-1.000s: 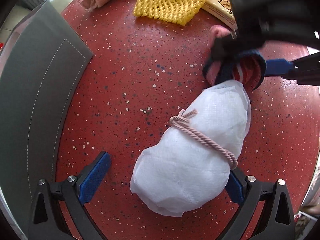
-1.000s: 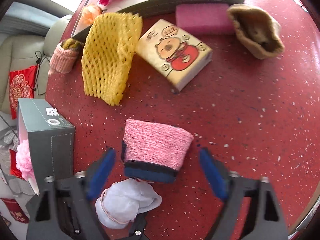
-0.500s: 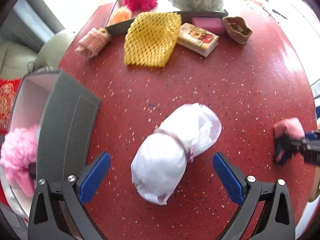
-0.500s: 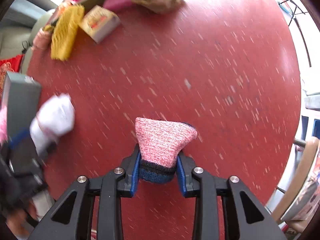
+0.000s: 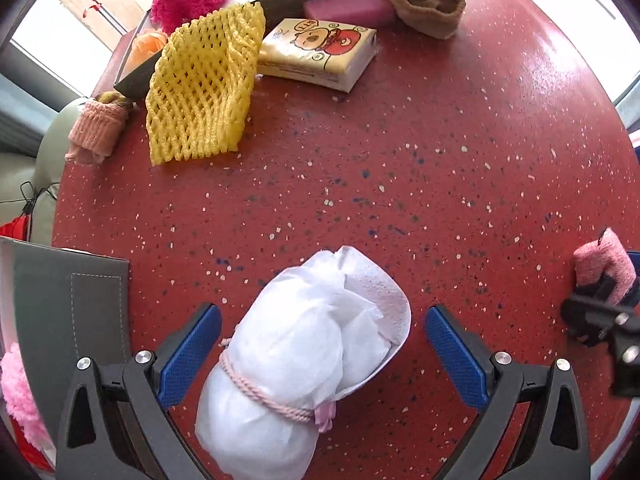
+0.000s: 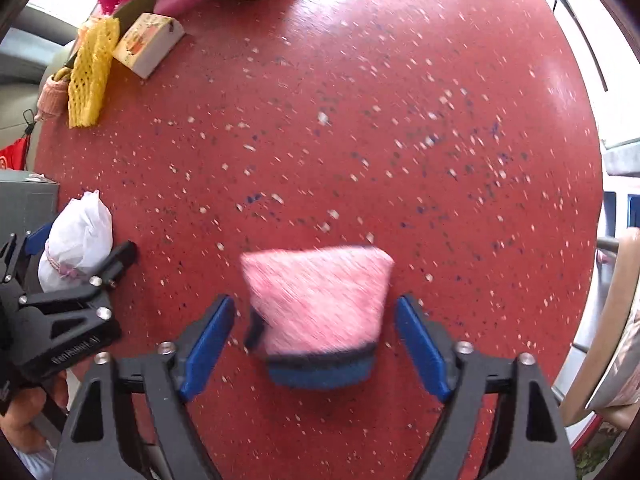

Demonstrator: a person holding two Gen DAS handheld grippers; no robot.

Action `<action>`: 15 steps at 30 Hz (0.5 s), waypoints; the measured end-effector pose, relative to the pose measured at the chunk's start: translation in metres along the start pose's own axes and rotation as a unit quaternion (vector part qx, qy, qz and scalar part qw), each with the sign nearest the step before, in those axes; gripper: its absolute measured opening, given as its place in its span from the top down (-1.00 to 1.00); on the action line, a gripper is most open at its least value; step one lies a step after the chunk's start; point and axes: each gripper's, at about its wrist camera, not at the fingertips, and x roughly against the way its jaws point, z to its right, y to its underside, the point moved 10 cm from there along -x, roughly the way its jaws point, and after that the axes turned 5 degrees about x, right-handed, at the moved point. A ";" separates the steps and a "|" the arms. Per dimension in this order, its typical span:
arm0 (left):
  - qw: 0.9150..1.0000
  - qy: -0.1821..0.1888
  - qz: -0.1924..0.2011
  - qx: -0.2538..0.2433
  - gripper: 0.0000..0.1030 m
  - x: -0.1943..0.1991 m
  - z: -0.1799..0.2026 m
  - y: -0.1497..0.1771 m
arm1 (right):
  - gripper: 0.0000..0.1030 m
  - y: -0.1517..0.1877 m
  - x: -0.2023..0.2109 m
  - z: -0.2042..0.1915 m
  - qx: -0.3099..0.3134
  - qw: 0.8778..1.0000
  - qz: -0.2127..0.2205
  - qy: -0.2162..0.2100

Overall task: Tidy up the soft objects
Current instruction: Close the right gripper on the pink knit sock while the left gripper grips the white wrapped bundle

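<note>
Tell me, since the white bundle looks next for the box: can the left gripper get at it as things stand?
Probably yes. The left gripper is open, its blue pads on either side of the white bundle with gaps, and nothing lies between them.

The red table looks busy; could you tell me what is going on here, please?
A person works two handheld grippers over the red table. The right gripper is opening around a pink knitted pouch, its pads clear of it. The left gripper stands open around a white tied bundle.
</note>
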 end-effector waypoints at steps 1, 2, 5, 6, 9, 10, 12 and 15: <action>1.000 0.006 -0.002 0.004 -1.00 -0.001 0.000 0.000 | -0.80 0.001 -0.004 -0.002 0.010 1.000 -0.005 0.011; 1.000 0.019 -0.006 0.012 -1.00 -0.002 0.001 0.000 | -0.89 0.002 -0.007 -0.005 0.021 1.000 -0.011 0.019; 0.997 0.054 -0.017 0.043 -1.00 -0.015 -0.017 -0.003 | -0.98 0.006 -0.016 -0.017 0.047 0.997 -0.023 0.048; 0.998 0.052 -0.016 0.039 -1.00 -0.016 -0.018 -0.003 | -1.00 0.005 -0.018 -0.021 0.050 0.997 -0.026 0.054; 0.998 0.054 -0.010 0.039 -1.00 -0.015 -0.018 -0.003 | -1.00 0.006 -0.023 -0.030 0.046 0.997 -0.026 0.063; 0.998 0.055 -0.006 0.040 -1.00 -0.015 -0.019 -0.003 | -1.00 0.008 -0.023 -0.033 0.046 0.996 -0.026 0.066; 0.998 0.055 0.004 0.041 -1.00 -0.013 -0.018 -0.001 | -1.00 0.011 -0.023 -0.033 0.049 0.996 -0.029 0.071; 0.998 0.056 0.003 0.040 -1.00 -0.012 -0.019 0.000 | -1.00 0.004 -0.027 -0.038 0.047 0.996 -0.037 0.071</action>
